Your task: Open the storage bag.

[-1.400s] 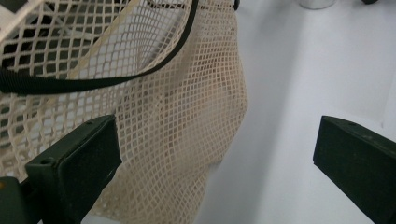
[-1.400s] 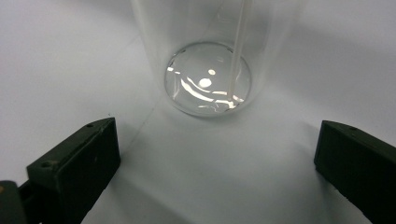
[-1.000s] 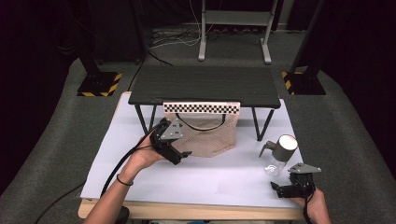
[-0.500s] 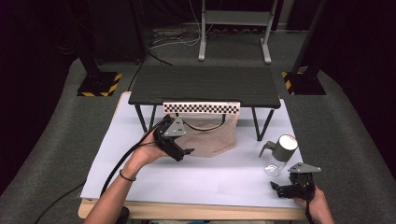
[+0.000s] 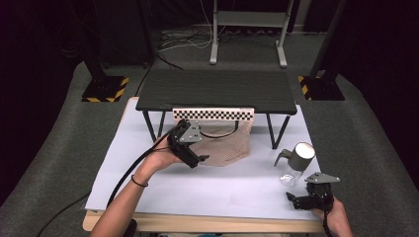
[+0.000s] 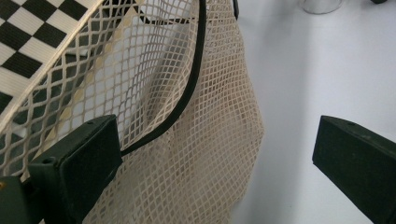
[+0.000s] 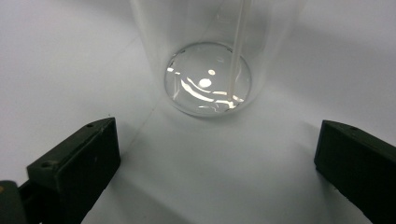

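The beige mesh net bag with a black cord rim (image 5: 222, 145) hangs from the front edge of the low black rectangular stand (image 5: 217, 90), just below the black-and-white checkered strip (image 5: 213, 114), with its lower part resting on the white table sheet (image 5: 197, 182) beneath the stand. The left gripper (image 5: 193, 157) sits at the bag's left side, jaws spread wide; in the left gripper view one jaw lies against the mesh beside the black cord (image 6: 184, 100), the other stands well clear over bare sheet (nothing is clamped). The clear glass bottle with a silver pump top (image 5: 295, 163) stands upright to the right of the stand's right legs. The right gripper (image 5: 301, 201) rests just in front of that bottle, jaws likewise wide apart, the bottle's round clear base (image 7: 208, 79) beyond them, untouched.
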`<state>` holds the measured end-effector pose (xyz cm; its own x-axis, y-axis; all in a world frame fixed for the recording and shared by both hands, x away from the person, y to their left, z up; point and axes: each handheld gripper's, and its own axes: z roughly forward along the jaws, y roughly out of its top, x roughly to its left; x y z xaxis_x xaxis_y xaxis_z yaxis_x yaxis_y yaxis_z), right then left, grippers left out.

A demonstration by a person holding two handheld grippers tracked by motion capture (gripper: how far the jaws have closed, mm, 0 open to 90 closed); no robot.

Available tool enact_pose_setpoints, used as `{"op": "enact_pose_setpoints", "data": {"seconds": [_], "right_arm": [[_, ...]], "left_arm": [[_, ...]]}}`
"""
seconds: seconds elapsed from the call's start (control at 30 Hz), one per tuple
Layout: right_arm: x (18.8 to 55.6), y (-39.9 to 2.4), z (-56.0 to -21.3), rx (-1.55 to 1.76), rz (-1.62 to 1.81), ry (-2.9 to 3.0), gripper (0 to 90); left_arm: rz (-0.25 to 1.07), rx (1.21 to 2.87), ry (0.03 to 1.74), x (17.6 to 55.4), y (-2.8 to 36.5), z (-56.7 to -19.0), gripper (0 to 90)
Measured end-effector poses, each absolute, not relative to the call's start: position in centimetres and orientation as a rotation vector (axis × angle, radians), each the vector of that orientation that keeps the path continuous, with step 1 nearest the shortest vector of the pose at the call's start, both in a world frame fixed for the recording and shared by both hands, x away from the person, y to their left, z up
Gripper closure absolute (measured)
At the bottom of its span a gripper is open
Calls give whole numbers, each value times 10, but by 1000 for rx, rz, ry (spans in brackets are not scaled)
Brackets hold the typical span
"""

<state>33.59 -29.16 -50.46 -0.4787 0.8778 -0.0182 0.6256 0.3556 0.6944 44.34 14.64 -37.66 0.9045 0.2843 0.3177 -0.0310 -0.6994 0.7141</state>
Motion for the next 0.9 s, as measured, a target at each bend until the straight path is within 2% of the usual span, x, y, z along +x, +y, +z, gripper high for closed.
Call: {"op": "enact_pose_setpoints", "data": {"seconds": [0.77,0.9], "right_arm": [[336,-292,-505,1311,894,2232,0],[336,-292,-505,1311,895,2233,0]], "left_arm": [[573,2313,142,462,138,-378,12],[648,2304,150,463,136,-383,155]]}}
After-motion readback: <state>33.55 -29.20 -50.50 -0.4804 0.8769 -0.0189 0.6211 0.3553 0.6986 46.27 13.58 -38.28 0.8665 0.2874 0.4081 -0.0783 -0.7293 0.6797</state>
